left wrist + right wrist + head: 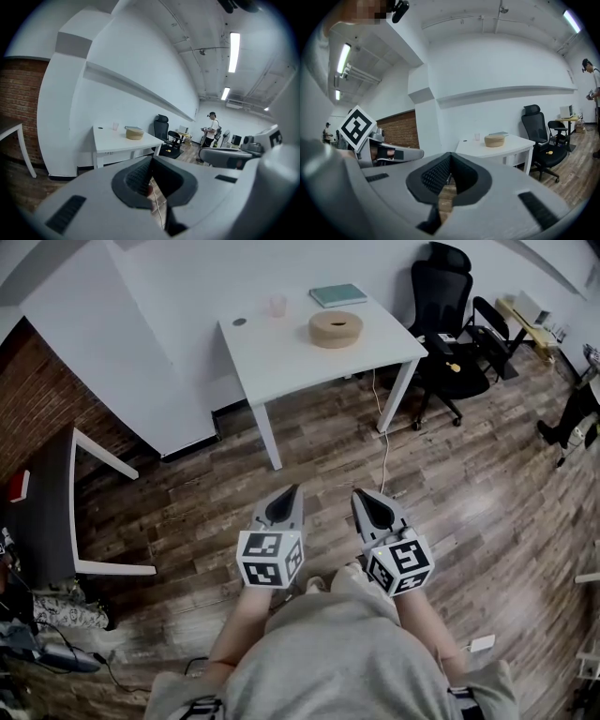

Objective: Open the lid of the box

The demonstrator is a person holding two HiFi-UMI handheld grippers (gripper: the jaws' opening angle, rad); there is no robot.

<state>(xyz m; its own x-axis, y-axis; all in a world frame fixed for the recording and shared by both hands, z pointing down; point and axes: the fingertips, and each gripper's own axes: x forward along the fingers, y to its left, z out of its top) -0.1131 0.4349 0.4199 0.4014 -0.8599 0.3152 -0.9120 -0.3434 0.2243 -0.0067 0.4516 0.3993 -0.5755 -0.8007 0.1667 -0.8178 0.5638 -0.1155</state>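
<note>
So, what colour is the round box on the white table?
The round box is light tan; head view.

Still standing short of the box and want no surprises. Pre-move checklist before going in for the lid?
1. Access to the round box on the table: ok, nothing stands in front of it.
2. Seam of the lid located: cannot tell, too small.
3. Check left gripper empty, fingers together: ok.
4. Check right gripper empty, fingers together: ok.
5. Reach: not ok, both grippers are over the floor, short of the table.
6. Clearance to cup and book: ok, both stand behind the box, apart from it.
</note>
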